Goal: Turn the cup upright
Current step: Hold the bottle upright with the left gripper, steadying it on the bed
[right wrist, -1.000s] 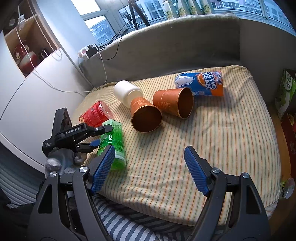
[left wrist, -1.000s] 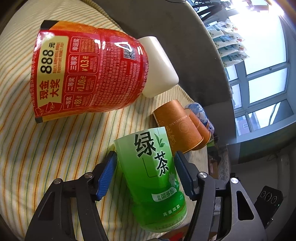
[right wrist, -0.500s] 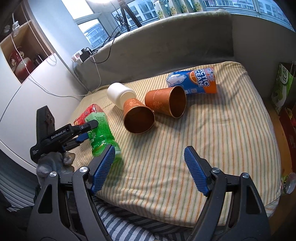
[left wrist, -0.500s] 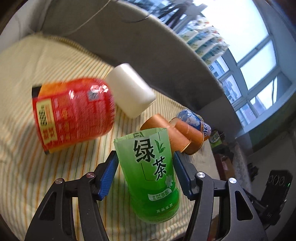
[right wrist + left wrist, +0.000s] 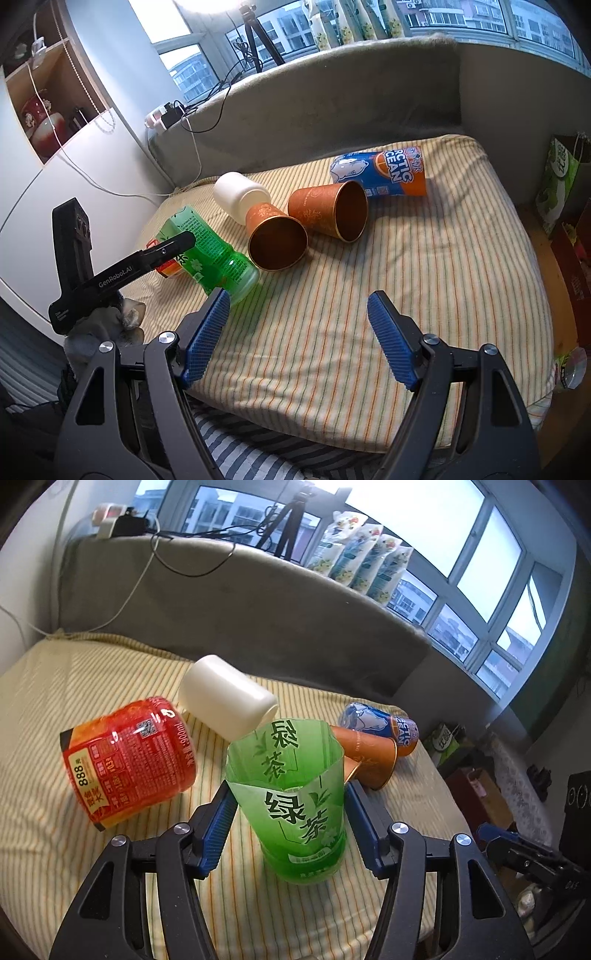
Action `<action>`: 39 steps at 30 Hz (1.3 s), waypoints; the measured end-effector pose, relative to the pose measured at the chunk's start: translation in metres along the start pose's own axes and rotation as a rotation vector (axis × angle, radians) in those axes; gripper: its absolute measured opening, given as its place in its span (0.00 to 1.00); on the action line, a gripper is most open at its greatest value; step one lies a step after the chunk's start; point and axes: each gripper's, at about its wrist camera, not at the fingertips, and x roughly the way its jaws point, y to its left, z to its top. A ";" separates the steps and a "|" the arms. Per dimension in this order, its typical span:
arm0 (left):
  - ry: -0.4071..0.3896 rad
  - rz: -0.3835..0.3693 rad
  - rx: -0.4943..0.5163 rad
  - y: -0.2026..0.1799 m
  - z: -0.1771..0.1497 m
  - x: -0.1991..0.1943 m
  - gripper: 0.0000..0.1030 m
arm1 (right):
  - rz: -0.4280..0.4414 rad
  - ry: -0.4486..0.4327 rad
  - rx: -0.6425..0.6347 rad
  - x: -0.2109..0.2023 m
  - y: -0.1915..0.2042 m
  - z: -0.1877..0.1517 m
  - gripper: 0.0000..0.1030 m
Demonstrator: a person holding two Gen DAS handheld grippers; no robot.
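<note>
My left gripper [image 5: 288,827] is shut on a green translucent cup [image 5: 291,805] with Chinese lettering and holds it tilted, mouth up, its base near the striped cushion [image 5: 44,812]. In the right wrist view the same green cup [image 5: 214,254] leans with its base toward the front edge, held by the left gripper [image 5: 173,247]. My right gripper [image 5: 295,332] is open and empty over the cushion's front.
A red cup [image 5: 129,764], a white cup [image 5: 225,698], two copper cups [image 5: 277,240] [image 5: 332,212] and a blue-orange cup [image 5: 384,173] lie on their sides. A grey backrest [image 5: 332,92] runs behind. The cushion edge drops off at the front and right.
My left gripper has rotated the green cup from lying flat toward upright, so its mouth now faces up. The right gripper has stayed open in place.
</note>
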 end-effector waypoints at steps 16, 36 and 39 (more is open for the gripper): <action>-0.035 0.080 0.152 -0.017 -0.005 -0.010 0.57 | -0.014 -0.025 0.035 -0.004 -0.007 -0.004 0.78; -0.015 0.086 0.250 -0.035 -0.017 -0.004 0.57 | -0.021 -0.026 0.076 -0.006 -0.010 -0.002 0.78; -0.015 0.081 0.252 -0.036 -0.017 -0.004 0.57 | -0.021 -0.026 0.076 -0.006 -0.010 -0.002 0.78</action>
